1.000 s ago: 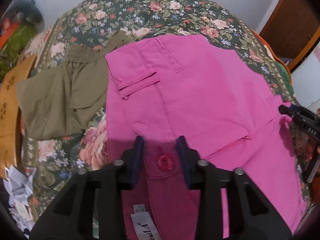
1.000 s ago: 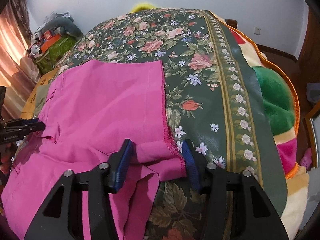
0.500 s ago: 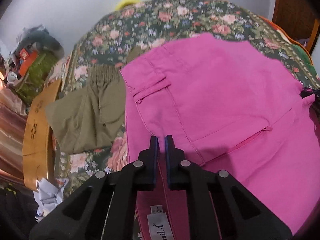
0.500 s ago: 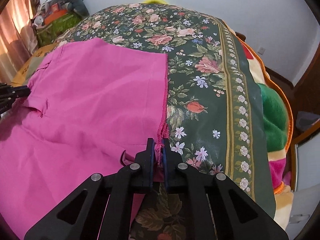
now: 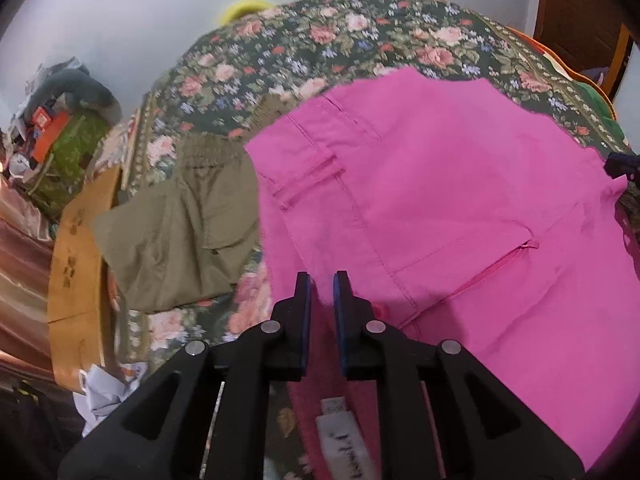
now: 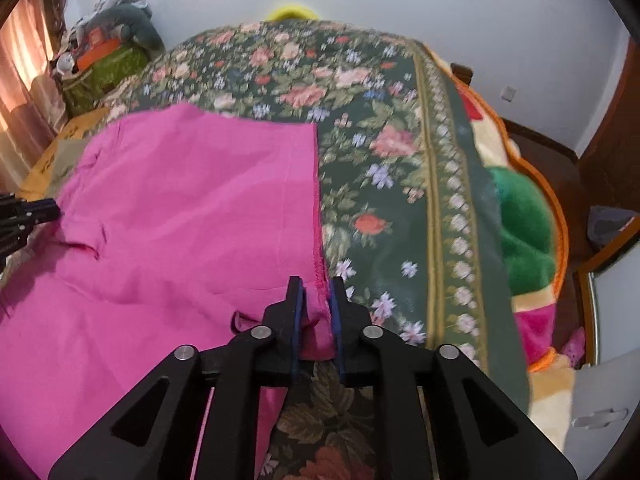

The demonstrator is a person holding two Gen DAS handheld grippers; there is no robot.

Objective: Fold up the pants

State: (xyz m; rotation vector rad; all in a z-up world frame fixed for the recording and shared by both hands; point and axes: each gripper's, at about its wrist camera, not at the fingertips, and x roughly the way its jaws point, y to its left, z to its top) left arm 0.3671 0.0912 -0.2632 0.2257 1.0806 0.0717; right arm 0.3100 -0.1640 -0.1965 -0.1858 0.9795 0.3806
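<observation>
Pants: pink pants [image 5: 420,200] are spread flat on the bed [image 6: 400,152], on its floral cover. In the right wrist view [image 6: 180,208] they fill the near left part of the cover.
Long axis: the length runs across the bed, from side to side in both views. The waistband end, with belt loops and a welt pocket [image 5: 312,184], lies toward the left gripper; the hem end [image 6: 316,200] lies toward the right gripper.
Near edge: the near edge of the pants is lifted at both ends. A white label [image 5: 348,444] is shown on the inner waistband, below the left gripper.
Left gripper: the left gripper [image 5: 322,292] is closed on the waistband, with pink cloth pinched between the blue pads [image 5: 305,300]. Its tip is also seen in the right wrist view [image 6: 40,212], at the far left edge of the pants.
Right gripper: the right gripper [image 6: 316,296] is clamped on the hem corner, a fold of pink cloth being bunched between its fingers. Its dark tip is seen at the right edge of the left wrist view [image 5: 622,164].
Beside the pants: an olive garment [image 5: 184,224] lies on the cover, just beside the waistband end; whether they touch cannot be told.
Farther out: a wooden board [image 5: 76,280] stands along the bed's left side, and a green and orange blanket [image 6: 524,232] lies at the right side.
</observation>
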